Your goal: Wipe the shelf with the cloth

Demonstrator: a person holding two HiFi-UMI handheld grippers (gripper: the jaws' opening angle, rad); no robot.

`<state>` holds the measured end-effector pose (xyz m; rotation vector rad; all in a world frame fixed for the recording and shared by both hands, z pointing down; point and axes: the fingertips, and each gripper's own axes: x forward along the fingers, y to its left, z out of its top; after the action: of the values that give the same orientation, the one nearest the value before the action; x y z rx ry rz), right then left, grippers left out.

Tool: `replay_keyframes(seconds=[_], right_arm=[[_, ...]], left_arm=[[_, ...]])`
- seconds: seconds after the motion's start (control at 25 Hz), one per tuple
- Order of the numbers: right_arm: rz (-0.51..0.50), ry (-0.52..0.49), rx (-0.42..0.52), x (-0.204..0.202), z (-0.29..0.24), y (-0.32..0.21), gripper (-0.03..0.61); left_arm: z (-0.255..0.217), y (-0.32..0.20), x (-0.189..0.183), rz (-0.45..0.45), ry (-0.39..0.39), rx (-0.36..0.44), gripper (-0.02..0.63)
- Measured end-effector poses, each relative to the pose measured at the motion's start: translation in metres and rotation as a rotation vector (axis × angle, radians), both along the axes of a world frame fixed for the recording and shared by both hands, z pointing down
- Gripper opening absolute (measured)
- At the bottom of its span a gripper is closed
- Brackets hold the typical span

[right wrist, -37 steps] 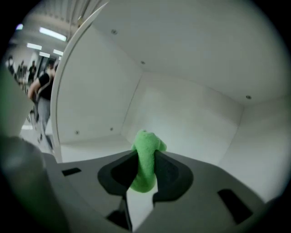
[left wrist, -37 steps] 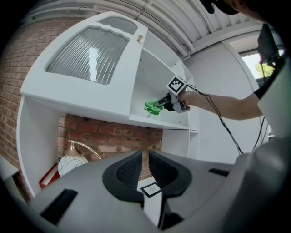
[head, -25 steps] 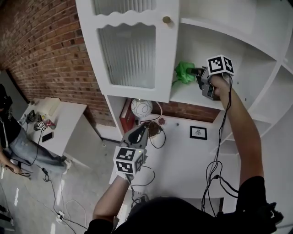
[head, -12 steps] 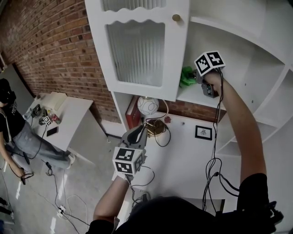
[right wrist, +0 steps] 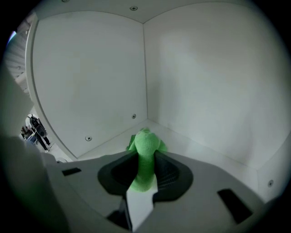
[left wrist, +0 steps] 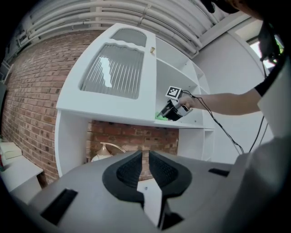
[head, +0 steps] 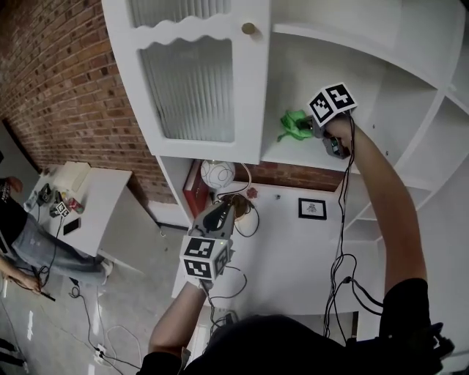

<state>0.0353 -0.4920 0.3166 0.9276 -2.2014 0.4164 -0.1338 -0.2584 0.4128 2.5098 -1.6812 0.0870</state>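
Place: a home-style room set up inside a work hall.

Domestic items:
- white cabinet point(head: 256, 95) with ribbed-glass door point(head: 187, 88) and brass knob point(head: 249, 28)
- open shelves point(head: 304, 155)
- globe lamp point(head: 217, 174), red book point(head: 193, 189) and framed picture point(head: 312, 209) on the surface point(head: 286, 253) below

Backing: bare brick wall point(head: 66, 88).

Work-hall items:
- ribbed metal ceiling point(left wrist: 91, 13)
- loose cables point(head: 86, 315) across the grey floor point(head: 139, 293)
- second surface point(head: 99, 198) at the left, bearing small devices
- a person point(head: 22, 234) beside it
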Motion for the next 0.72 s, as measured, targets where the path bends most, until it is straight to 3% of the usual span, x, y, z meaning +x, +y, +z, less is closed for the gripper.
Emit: replay_keyframes(seconds=[0.72], right_arm=[[0.212, 0.182, 0.038, 0.138, 0.002, 0.012, 0.089]], left_arm=[[-0.001, -0.025, 0.074, 0.185, 0.027, 0.001, 0.046]])
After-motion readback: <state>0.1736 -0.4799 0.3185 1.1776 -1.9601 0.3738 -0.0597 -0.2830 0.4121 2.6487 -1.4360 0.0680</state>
